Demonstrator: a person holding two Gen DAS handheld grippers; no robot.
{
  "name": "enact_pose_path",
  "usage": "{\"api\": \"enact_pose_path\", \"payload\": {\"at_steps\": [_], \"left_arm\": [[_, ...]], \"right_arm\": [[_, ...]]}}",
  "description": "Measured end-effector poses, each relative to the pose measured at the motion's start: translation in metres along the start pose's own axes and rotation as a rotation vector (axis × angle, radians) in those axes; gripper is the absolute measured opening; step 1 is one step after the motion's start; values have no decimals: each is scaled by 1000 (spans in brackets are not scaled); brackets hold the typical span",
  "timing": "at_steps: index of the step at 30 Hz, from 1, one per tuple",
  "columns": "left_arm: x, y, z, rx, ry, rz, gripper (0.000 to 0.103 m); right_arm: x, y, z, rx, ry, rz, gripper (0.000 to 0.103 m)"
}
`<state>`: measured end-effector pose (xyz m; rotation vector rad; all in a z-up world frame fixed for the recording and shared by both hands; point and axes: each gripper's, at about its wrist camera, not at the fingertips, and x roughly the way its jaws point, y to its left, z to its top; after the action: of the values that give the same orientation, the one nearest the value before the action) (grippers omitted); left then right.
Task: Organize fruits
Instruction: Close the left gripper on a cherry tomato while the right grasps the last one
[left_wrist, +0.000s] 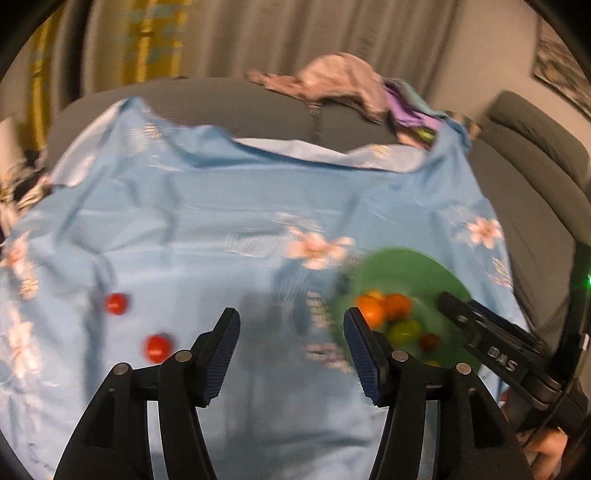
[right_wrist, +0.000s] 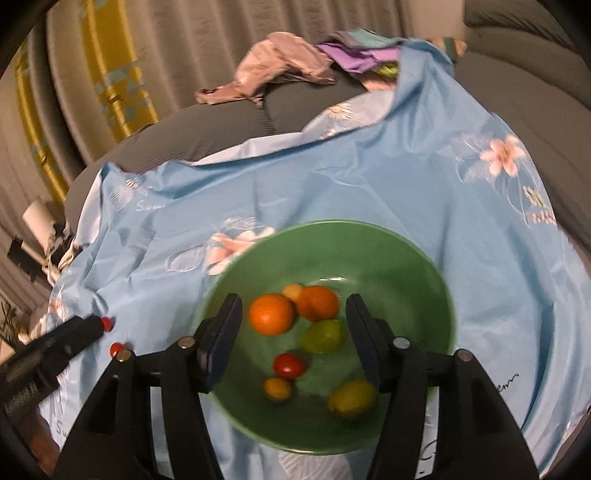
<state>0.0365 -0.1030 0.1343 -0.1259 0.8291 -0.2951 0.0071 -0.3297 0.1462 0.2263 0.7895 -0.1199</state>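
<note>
A: Where is the fruit?

B: Mostly in the green bowl (right_wrist: 413, 258), centre of the right wrist view: two oranges (right_wrist: 271, 314), a lime (right_wrist: 321, 336), a lemon (right_wrist: 352, 398), a red tomato (right_wrist: 289, 365). Two red tomatoes (left_wrist: 116, 303) lie on the blue cloth (left_wrist: 221, 206), lower left of the left wrist view.

A: The tongs?

B: Left gripper (left_wrist: 291, 354) and right gripper (right_wrist: 293, 339) both released, gaping wide, empty.

sofa (left_wrist: 517, 206) | blue floral sheet (left_wrist: 221, 206) | crumpled clothes (left_wrist: 332, 81)

Two red fruits (left_wrist: 116, 303) lie on the blue cloth (left_wrist: 207, 206), green bowl (left_wrist: 413, 266) right.
</note>
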Motion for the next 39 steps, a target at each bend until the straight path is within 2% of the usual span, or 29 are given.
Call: {"api": "enact_pose_path", "payload": {"at_steps": [4,11,14,16,18,19,21,27,30,31,33,39], "left_arm": [[-6,48,2,-69,-15,53,58],[23,132,1,-210,50,125,58],[46,152,-1,-240,111,122,49],[60,158,-4,-241,153,114,43],[74,164,-5,-257,187,115,43],[78,165,-5,-259,197,117,43],[83,168,-4,-260,205,125,42],[100,175,1,-282,232,116,42],[106,176,1,-277,235,118,39],[106,175,1,-268,228,131,33],[108,175,1,-262,219,147,27],[102,175,-3,-268,197,171,26]], "right_arm": [[1,31,-3,-72,4,54,58],[16,111,-22,-245,54,254,58],[36,148,-39,-330,116,381,56],[55,170,-49,-375,173,431,55],[77,187,-59,-398,236,427,49],[90,195,-64,-409,268,436,43],[101,204,-68,-417,299,445,41],[121,217,-72,-409,318,450,44],[128,224,-74,-417,340,445,39],[131,226,-77,-431,349,428,32],[131,227,-77,-430,347,426,32],[126,217,-74,-403,332,378,32]]}}
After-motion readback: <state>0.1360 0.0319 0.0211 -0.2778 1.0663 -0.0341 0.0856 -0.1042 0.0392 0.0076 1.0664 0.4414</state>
